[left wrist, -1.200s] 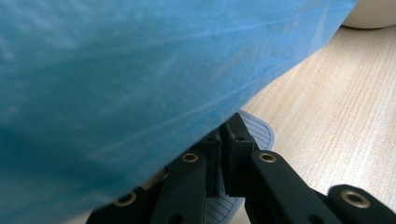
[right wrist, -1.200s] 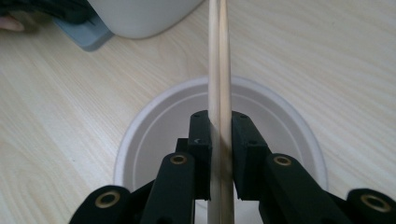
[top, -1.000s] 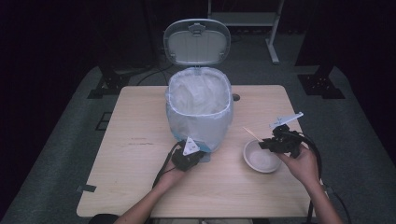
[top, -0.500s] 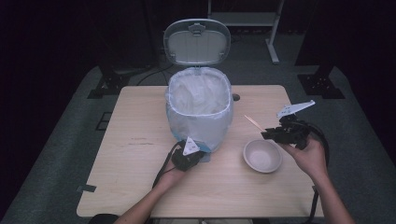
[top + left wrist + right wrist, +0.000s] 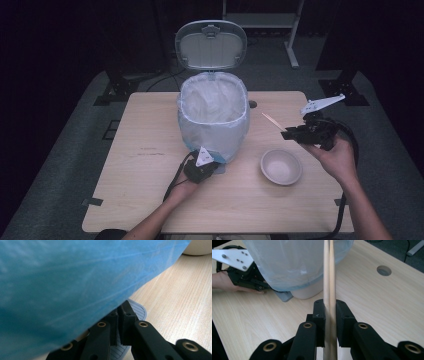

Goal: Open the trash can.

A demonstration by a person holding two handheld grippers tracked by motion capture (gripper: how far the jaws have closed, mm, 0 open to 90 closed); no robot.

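Right of frame: right gripper now lifted off bowl, pinching chopsticks — prob. headed for bin. Lower centre: left gripper unmoved, jaws pressed together on pedal, lid up.

Pale wood grain runs across the desk, light beige with fine darker streaks. The bin wears a translucent bag, icy white from above and a strong blue in the left gripper view. Its raised lid is grey with a lighter grey inner panel. The pedal is grey with thin dark ribbing. The bowl is off-white, creamy. The chopsticks are plain light tan wood. Both grippers are matte black with brass-coloured rivets, the left gripper and the right gripper each carrying a pale grey plate.
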